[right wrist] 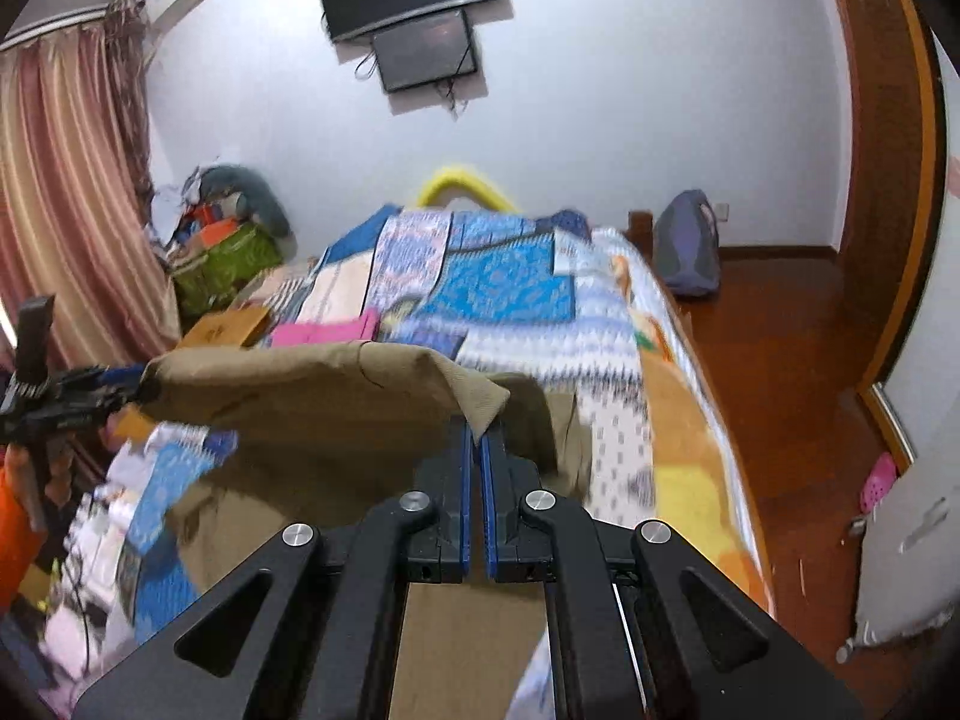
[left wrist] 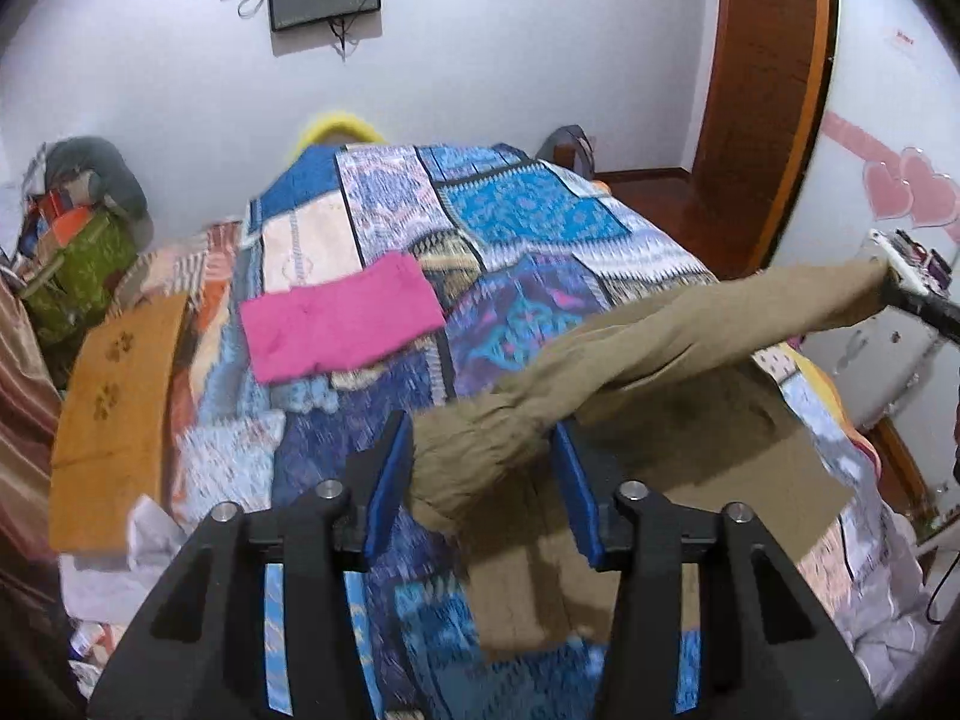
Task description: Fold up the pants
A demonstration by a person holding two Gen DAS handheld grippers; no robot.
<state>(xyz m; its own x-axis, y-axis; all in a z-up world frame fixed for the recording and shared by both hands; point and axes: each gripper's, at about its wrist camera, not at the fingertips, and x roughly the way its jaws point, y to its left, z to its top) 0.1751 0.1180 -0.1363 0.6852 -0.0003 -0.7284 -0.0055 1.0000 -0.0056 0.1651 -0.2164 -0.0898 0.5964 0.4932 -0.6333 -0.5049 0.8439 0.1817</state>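
Two grippers hold one pair of khaki pants (left wrist: 660,348) lifted above a bed (left wrist: 516,210) covered by a blue patchwork quilt. In the left wrist view, the left gripper (left wrist: 483,462) has its blue-padded jaws set apart around a thick bunch of the fabric, the pads pressing on either side of the wad, so it is gripping the pants. From there the cloth stretches up and to the right as a taut band to the right gripper (left wrist: 894,276), seen small at the right edge, where the far end of the cloth meets it. More khaki cloth hangs below the band and lies on the quilt near the camera. In the right wrist view, the right gripper (right wrist: 477,438) has its jaws pressed nearly together, pinching a folded corner of the pants (right wrist: 312,396) between the blue pads; the cloth runs left toward the left gripper (right wrist: 90,390), which holds the other end. A folded pink garment (left wrist: 342,318) lies flat on the quilt farther away, to the left of the pants and apart from them. A brown cardboard box (left wrist: 114,408) sits at the left side of the bed.
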